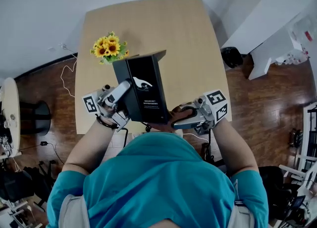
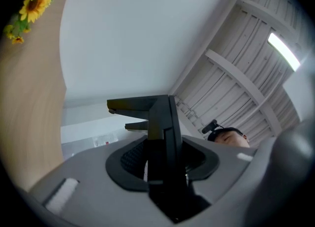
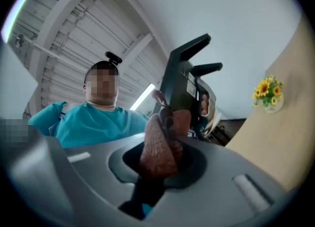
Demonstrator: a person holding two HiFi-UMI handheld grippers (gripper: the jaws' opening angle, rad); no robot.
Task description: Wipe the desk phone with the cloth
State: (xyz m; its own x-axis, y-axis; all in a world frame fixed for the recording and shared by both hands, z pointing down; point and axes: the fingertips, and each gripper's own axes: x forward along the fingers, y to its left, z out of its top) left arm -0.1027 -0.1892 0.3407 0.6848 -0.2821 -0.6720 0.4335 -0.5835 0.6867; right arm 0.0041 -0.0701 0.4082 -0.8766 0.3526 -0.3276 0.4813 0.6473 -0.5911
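The sunflowers [image 1: 110,46] stand on the table [image 1: 163,29] up and to the left of the desk phone [image 1: 146,93]. Just left of the phone, the left gripper [image 1: 128,87] has its fingers closed partway on the phone's thin black left edge and pinches it firmly. The phone itself is tipped up on end over the near part of the table, with a flat dark panel bearing a label turned upward. Whether its lower edge rests on the table is hidden.

At the phone's lower right corner, the right gripper [image 3: 160,162] has its fingers clamped on a bunched reddish-brown cloth [image 3: 160,145], which sits against or just beside the casing.

The phone looks like rigid, smooth plastic, moderately heavy and liable to pivot in a one-edge pinch, so a hold deep on the edge seems wise. The cloth is soft and limp, and is best held bunched with a pad left protruding.
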